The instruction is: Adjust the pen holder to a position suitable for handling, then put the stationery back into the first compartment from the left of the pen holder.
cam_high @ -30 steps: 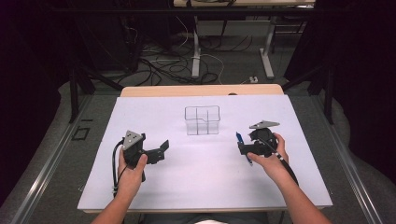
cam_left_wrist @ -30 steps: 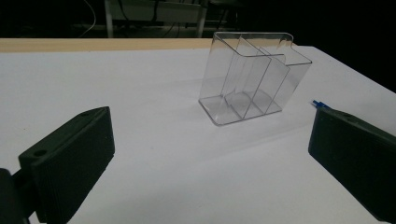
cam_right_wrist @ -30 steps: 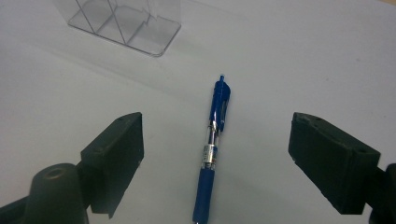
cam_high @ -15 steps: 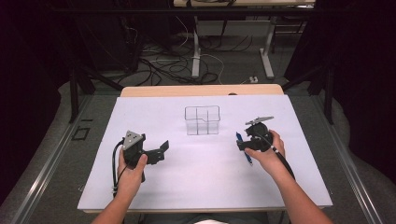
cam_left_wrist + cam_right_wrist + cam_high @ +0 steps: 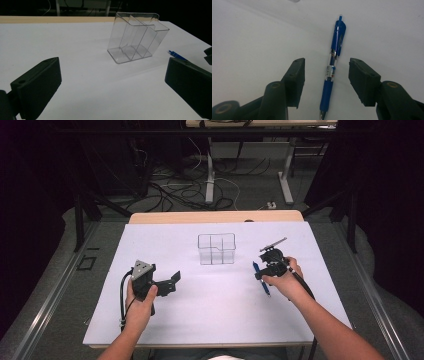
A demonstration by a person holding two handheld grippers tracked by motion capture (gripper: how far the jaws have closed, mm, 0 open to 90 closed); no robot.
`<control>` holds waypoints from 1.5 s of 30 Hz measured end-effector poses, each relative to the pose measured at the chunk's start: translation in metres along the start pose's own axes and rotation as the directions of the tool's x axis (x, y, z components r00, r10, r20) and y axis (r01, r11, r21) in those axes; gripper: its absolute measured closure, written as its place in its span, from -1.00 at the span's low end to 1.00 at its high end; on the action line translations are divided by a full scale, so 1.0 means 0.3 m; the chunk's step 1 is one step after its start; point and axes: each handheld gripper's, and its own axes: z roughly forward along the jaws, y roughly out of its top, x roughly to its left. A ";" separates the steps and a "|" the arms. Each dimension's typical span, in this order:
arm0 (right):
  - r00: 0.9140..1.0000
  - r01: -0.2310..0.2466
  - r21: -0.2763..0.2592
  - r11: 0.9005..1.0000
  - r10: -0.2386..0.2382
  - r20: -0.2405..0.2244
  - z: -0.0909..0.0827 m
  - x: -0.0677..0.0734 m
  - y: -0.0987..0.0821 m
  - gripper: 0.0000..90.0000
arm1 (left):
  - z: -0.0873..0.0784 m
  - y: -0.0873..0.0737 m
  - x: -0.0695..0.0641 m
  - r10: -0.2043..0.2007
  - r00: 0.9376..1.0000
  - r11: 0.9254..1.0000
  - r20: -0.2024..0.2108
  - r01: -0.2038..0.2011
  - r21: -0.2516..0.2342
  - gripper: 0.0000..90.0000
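Two grippers are held over a white table (image 5: 210,315), one in each of the person's hands. The right gripper (image 5: 327,76) points down at a blue pen (image 5: 333,67) that lies flat on the table to the right of a clear divided organizer (image 5: 216,248). In the right gripper view its jaws are spread wide, one on each side of the pen's barrel, and neither touches it; the pen runs up the gap between them, its clip end far from the camera and its tip at the bottom edge. In the high view the right gripper (image 5: 267,267) sits just beside the pen (image 5: 261,279), near the organizer's right side. The left gripper (image 5: 167,284) is well apart from both, over bare table at the left, and its jaws are also spread wide with nothing between them. In the left gripper view the organizer (image 5: 136,37) stands upright ahead, with the pen's end (image 5: 176,55) showing past it to the right.
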 end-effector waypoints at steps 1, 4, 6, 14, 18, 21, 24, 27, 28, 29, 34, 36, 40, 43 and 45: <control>1.000 -0.005 0.018 1.000 0.005 0.001 0.004 0.001 0.003 0.08 | 0.000 0.000 0.000 -0.001 1.000 1.000 0.001 0.001 0.002 -0.99; 1.000 -0.012 0.055 0.998 0.012 0.005 0.017 -0.003 0.012 0.15 | 0.001 -0.001 0.000 -0.003 1.000 1.000 0.004 0.003 0.006 -0.99; 1.000 -0.015 0.089 0.996 0.015 0.004 0.026 -0.003 0.016 0.17 | 0.001 0.000 0.000 -0.003 1.000 1.000 0.004 0.003 0.006 -0.98; 0.999 -0.038 0.121 0.992 0.038 0.002 0.054 -0.001 0.014 0.27 | 0.001 -0.001 0.003 -0.004 1.000 1.000 0.003 0.004 0.009 -0.98; 0.998 -0.055 0.130 0.990 0.055 0.002 0.061 -0.007 0.009 0.35 | 0.000 0.000 0.006 -0.005 1.000 1.000 0.001 0.005 0.004 -0.98; 0.998 -0.067 0.149 0.987 0.066 0.009 0.061 -0.014 0.007 0.39 | -0.001 0.000 0.008 -0.002 1.000 1.000 0.000 0.002 0.008 -0.98; 0.995 -0.093 0.103 0.990 0.096 -0.020 0.072 -0.023 -0.001 0.39 | 0.000 -0.001 0.008 -0.008 1.000 1.000 -0.001 0.008 0.003 -0.98; 0.995 -0.096 0.171 0.981 0.098 -0.003 0.065 -0.031 0.004 0.40 | 0.001 -0.002 0.009 -0.007 1.000 1.000 -0.002 0.007 0.005 -0.98; 0.995 -0.099 0.152 0.983 0.102 -0.013 0.071 -0.033 0.001 0.41 | 0.001 -0.002 0.009 -0.006 1.000 1.000 -0.003 0.006 0.004 -0.98; 0.994 -0.103 0.180 0.978 0.105 -0.002 0.068 -0.034 0.004 0.41 | 0.001 -0.002 0.009 -0.006 1.000 1.000 -0.003 0.006 0.004 -0.98; 0.990 -0.133 0.168 0.977 0.138 -0.016 0.083 -0.040 0.000 0.45 | 0.000 -0.004 0.011 -0.005 1.000 1.000 -0.006 0.005 0.007 -0.98; 0.991 -0.121 0.178 0.977 0.127 -0.027 0.084 -0.044 0.001 0.47 | 0.001 -0.004 0.012 -0.005 1.000 1.000 -0.007 0.005 0.007 -0.98; 0.988 -0.139 0.134 0.981 0.147 -0.052 0.106 -0.046 -0.008 0.51 | 0.002 -0.005 0.012 -0.001 1.000 1.000 -0.005 0.001 0.013 -0.98; 0.990 -0.133 0.202 0.970 0.141 -0.027 0.100 -0.043 -0.002 0.53 | 0.002 -0.006 0.011 0.000 1.000 1.000 -0.006 0.000 0.016 -0.98; 0.990 -0.132 0.200 0.971 0.141 -0.031 0.106 -0.042 -0.004 0.55 | 0.002 -0.006 0.011 -0.003 1.000 1.000 -0.006 0.003 0.014 -0.98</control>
